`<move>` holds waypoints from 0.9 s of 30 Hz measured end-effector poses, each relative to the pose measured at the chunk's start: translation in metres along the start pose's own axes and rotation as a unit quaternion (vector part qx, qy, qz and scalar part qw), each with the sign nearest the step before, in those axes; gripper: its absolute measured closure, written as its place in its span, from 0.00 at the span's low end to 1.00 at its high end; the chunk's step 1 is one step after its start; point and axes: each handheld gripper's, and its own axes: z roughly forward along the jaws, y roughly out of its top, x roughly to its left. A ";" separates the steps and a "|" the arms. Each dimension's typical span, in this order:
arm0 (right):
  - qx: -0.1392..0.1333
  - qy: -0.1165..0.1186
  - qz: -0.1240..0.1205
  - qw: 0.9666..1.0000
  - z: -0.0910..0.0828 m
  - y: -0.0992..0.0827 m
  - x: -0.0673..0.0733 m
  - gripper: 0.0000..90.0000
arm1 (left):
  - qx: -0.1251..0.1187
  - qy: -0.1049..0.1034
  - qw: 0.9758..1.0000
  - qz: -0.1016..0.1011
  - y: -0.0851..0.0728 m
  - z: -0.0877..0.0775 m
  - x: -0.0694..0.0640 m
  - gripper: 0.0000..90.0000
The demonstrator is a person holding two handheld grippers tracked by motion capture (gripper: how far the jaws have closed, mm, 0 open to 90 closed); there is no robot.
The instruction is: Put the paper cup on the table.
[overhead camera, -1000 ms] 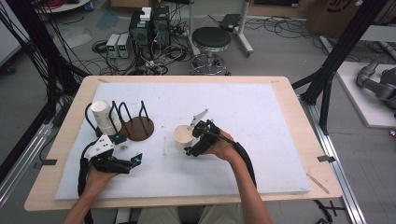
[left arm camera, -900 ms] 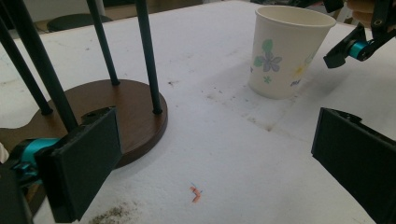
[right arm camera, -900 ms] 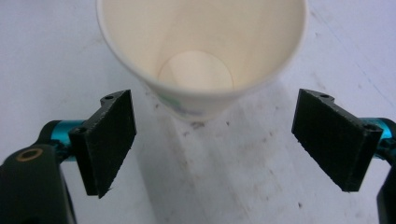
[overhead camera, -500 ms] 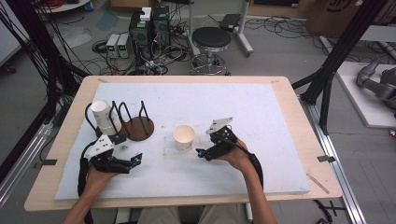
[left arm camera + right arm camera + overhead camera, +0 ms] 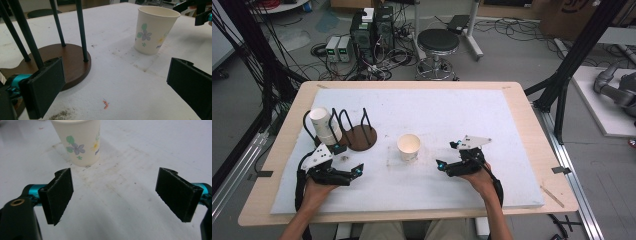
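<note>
A flower-printed paper cup [image 5: 408, 146] stands upright and alone on the white mat [image 5: 437, 107]; it also shows in the left gripper view [image 5: 155, 30] and the right gripper view [image 5: 78, 142]. My right gripper [image 5: 446, 155] [image 5: 119, 193] sits a short way right of it, open. Its jaws have just been closing slightly with nothing between them. A second white cup [image 5: 324, 125] lies in the wire rack [image 5: 357, 135] with the round brown base [image 5: 72, 62]. My left gripper [image 5: 349, 159] [image 5: 117, 85] rests open just in front of that rack, empty.
The mat covers most of a wooden table [image 5: 532, 130]. A small orange mark [image 5: 106, 104] and some dark crumbs lie on the mat near the left gripper. A stool [image 5: 438, 42], electronics boxes and cables sit on the floor beyond the far edge.
My right gripper has drawn back to the right, away from the flower cup, which stays standing where it was. The left hand has kept still.
</note>
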 end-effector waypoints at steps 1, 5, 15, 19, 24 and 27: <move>-0.004 -0.006 0.001 1.000 -0.002 -0.002 0.000 0.17 | 0.000 0.001 1.000 0.000 0.000 0.000 0.000 0.02; -0.023 -0.020 0.008 1.000 -0.011 -0.008 0.001 0.17 | 0.000 0.003 1.000 -0.004 0.000 0.000 0.001 0.02; -0.071 -0.050 0.032 0.996 -0.027 -0.026 -0.001 0.17 | -0.005 0.007 1.000 -0.009 0.000 -0.001 0.001 0.02; -0.093 -0.068 0.044 0.992 -0.030 -0.034 -0.006 0.17 | -0.008 0.008 1.000 -0.008 -0.001 -0.001 0.001 0.02; -0.103 -0.081 0.052 0.990 -0.032 -0.039 -0.009 0.17 | -0.012 0.010 1.000 -0.006 -0.001 -0.002 0.000 0.02; -0.110 -0.079 0.058 0.989 -0.033 -0.041 -0.010 0.17 | -0.014 0.008 1.000 -0.009 -0.001 -0.003 0.001 0.02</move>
